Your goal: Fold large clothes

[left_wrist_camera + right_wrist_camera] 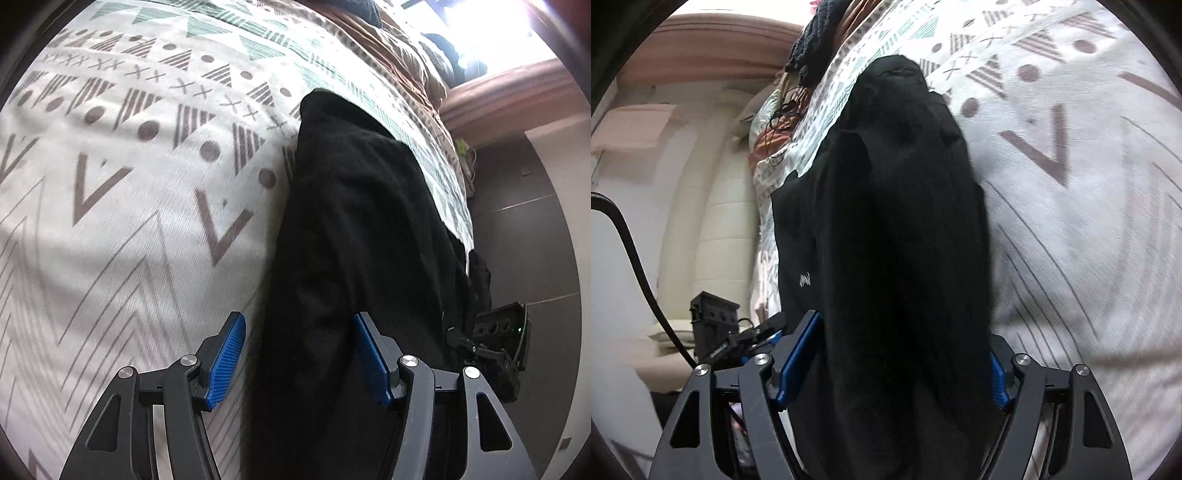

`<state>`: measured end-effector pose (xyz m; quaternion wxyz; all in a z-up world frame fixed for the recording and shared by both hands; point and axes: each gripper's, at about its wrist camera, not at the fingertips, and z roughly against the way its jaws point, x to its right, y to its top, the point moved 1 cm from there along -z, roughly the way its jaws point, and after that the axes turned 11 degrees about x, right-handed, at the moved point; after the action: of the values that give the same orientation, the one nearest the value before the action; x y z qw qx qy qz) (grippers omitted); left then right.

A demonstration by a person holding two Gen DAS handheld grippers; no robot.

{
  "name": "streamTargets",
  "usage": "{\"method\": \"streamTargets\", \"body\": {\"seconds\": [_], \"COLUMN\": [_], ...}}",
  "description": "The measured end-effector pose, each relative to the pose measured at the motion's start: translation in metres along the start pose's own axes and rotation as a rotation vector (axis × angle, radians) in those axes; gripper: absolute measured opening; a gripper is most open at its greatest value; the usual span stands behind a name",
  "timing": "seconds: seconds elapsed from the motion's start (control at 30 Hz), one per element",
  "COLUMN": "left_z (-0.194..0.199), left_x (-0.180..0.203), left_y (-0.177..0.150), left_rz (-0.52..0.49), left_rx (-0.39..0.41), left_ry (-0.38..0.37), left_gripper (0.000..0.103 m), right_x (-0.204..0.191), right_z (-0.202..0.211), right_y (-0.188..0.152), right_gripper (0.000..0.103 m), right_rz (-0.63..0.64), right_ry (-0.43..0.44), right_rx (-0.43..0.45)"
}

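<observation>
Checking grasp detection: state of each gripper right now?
Left gripper: open; black garment lies between the fingers, left pad clear of it.
Right gripper: fingers wide, garment bunched between them; grip cannot be told.

Bedspread (129, 206), white with grey chevrons, triangles, dots, green bands further off. Brown bedding (391, 51) bunched at far end, dark knit (816, 33) on top. Black cord (786, 107) across it. Pink headboard (509, 99). Dark floor (535, 240) beside bed.
</observation>
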<state>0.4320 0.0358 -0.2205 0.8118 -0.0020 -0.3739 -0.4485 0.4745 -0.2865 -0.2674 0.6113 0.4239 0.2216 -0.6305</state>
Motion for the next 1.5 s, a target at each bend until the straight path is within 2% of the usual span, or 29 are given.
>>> {"method": "streamTargets", "body": {"seconds": [0.03,0.07,0.1,0.2,0.27,0.37,0.43,0.83,1.07,1.3,1.5], "left_z": [-0.002,-0.005,-0.008,-0.007,-0.001,0.010,0.017,0.069,0.096,0.099,0.079], "left_x": [0.001,0.001,0.003,0.014,0.021,0.029,0.032,0.051,0.075,0.111,0.167], "left_y": [0.002,0.005,0.008,0.012,0.011,0.009,0.006,-0.005,-0.012,-0.016,-0.027], "left_rz": [0.003,0.010,0.019,-0.009,-0.036,-0.044,-0.047,-0.104,-0.149,-0.197,-0.246], "left_rx": [0.004,0.005,-0.001,0.006,0.021,0.036,0.040,0.092,0.102,0.076,0.020], "left_ry": [-0.005,-0.016,-0.024,-0.003,0.002,-0.017,-0.025,-0.128,-0.247,-0.347,-0.407], "left_gripper": [0.058,0.049,0.047,0.040,0.034,0.029,0.028,0.024,0.024,0.024,0.024], "right_x": [0.000,0.000,-0.001,-0.001,-0.005,-0.015,-0.024,-0.074,-0.105,-0.128,-0.120], "right_z": [0.000,-0.003,-0.005,-0.002,0.003,0.016,0.027,0.076,0.127,0.182,0.239], "right_y": [-0.001,0.000,0.001,0.000,-0.004,-0.011,-0.018,-0.059,-0.088,-0.097,-0.093], "right_gripper": [0.077,0.075,0.074,0.057,0.038,0.025,0.022,0.019,0.018,0.018,0.018], "right_rz": [-0.002,-0.003,0.000,0.000,0.016,0.050,0.066,0.147,0.203,0.228,0.231], "right_ry": [0.004,0.006,0.004,-0.025,-0.032,-0.023,-0.021,-0.041,-0.083,-0.144,-0.187], "right_rx": [-0.006,-0.012,-0.019,-0.024,-0.016,0.014,0.038,0.195,0.301,0.387,0.447]}}
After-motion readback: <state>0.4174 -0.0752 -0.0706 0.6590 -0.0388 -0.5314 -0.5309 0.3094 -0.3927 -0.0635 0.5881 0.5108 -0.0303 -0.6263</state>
